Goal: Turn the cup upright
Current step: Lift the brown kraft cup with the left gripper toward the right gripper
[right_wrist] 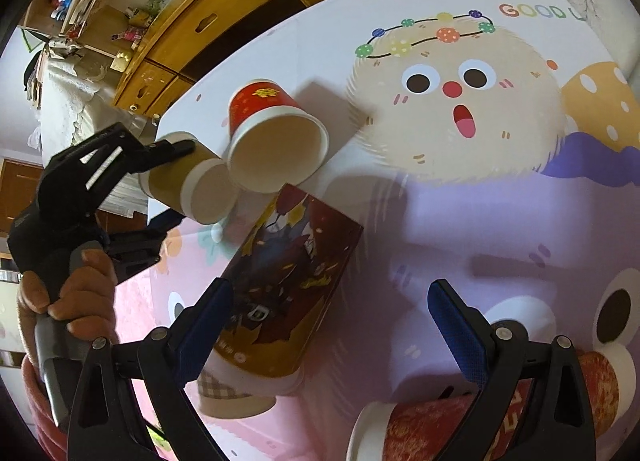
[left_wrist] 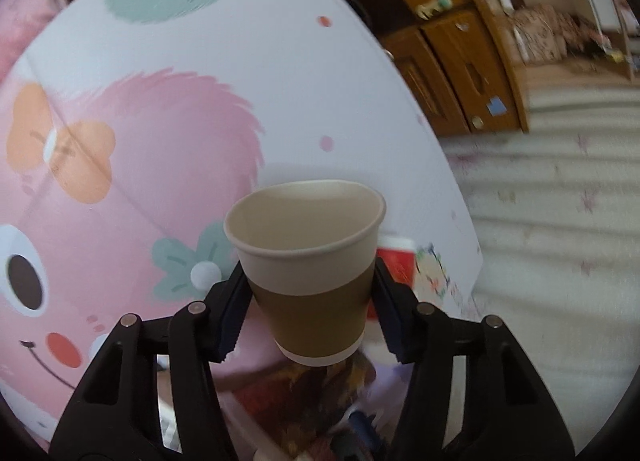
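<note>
Brown cup (left_wrist: 308,273) (mid-air) between left jaws

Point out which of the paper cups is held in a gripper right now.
The brown-and-white cup, clamped between the left gripper's fingers. The red cup and the picture-printed cup sit on the table; the right gripper is open and holds nothing.

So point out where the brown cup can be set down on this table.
Bare room: the table right of the tall printed cup, below the cream monster face. Crowded: near the red cup and the lying red cup; left gripper holds the brown cup.
</note>
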The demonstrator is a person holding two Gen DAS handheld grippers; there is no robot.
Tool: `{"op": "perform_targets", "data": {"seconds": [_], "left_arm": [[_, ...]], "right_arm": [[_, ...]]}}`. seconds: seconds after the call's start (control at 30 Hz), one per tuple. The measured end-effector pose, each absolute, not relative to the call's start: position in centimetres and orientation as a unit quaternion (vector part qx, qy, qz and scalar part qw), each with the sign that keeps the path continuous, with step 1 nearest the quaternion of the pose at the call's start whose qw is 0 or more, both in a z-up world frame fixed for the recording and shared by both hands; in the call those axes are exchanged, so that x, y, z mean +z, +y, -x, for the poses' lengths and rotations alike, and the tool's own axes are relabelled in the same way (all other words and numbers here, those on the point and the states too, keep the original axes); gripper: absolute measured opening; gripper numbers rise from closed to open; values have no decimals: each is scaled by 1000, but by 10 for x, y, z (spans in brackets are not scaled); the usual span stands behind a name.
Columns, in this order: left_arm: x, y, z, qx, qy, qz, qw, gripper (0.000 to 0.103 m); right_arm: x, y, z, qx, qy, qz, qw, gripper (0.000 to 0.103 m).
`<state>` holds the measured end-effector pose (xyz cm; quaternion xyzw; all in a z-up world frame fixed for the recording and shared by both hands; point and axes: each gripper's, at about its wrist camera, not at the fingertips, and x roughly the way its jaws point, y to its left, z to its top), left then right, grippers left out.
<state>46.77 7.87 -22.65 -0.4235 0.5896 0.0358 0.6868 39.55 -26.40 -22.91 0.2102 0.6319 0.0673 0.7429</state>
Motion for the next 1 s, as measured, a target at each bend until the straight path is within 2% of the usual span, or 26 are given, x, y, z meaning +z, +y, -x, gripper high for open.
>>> {"op": "perform_targets", "data": {"seconds": [0.23,0.57,0.8,1.0], "left_arm": [[-168,82,-441,-48,610,398,684,54],[-109,93,-333,-114,635,345,682,54],[-117,99,-257,-130,662,272,686,54],[-149,87,-208,-142,691,205,679,54]], "right_arm": [[-196,-252,-365,61,623,-223,747,99],[-145,-245,-280,59,609,-300,732,99],[-136,-241,-201,42,602,-352,716,99],[-147,-237,-143,32,600,-398,693,99]]}}
